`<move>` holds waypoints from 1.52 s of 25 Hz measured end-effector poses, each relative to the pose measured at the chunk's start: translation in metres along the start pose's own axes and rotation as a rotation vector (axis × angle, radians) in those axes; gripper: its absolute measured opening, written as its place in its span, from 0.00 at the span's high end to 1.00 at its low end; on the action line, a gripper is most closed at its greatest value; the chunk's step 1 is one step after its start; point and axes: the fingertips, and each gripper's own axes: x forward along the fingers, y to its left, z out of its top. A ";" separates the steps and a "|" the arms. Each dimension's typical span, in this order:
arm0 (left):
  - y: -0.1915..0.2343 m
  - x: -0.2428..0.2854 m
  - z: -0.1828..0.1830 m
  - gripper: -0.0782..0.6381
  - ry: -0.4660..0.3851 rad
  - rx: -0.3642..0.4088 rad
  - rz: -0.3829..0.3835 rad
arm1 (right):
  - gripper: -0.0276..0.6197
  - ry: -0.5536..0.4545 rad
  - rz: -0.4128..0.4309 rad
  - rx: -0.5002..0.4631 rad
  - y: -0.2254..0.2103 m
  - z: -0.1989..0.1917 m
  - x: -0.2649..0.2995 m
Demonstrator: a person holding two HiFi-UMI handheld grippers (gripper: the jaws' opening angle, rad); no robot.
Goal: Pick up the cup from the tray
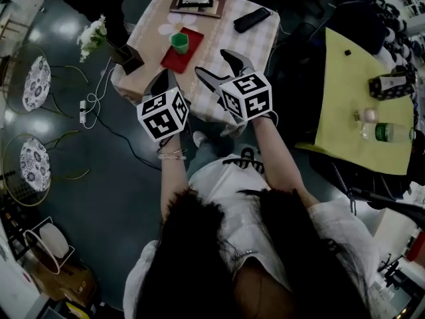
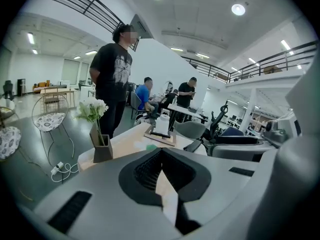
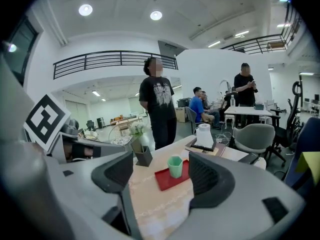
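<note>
Where it rests, the cup [image 1: 179, 42] stands upright.

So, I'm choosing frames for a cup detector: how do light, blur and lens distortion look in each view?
Head view: dim overall, lamp glare on the dark floor, green cup small but sharp on the red tray. Right gripper view: bright, strong fisheye bending, black corners, cup clear. Left gripper view: same fisheye, ceiling lamps flare, cup only a faint green speck.
</note>
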 end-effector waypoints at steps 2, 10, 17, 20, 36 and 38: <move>0.006 0.009 0.004 0.88 0.012 0.015 -0.017 | 0.44 -0.012 -0.012 0.010 0.000 0.005 0.013; 0.029 0.033 0.014 0.88 0.049 0.011 -0.048 | 0.44 0.033 -0.014 -0.041 0.002 0.010 0.060; 0.044 0.060 0.023 0.88 0.060 -0.004 -0.024 | 0.44 0.101 0.015 -0.099 -0.004 0.007 0.102; 0.051 0.074 0.024 0.88 0.074 -0.030 -0.009 | 0.44 0.126 0.035 -0.103 -0.010 0.004 0.121; 0.073 0.146 0.012 0.88 0.181 -0.097 0.051 | 0.42 0.282 0.118 -0.150 -0.040 -0.029 0.213; 0.074 0.152 0.014 0.88 0.180 -0.111 0.051 | 0.42 0.299 0.123 -0.176 -0.041 -0.034 0.221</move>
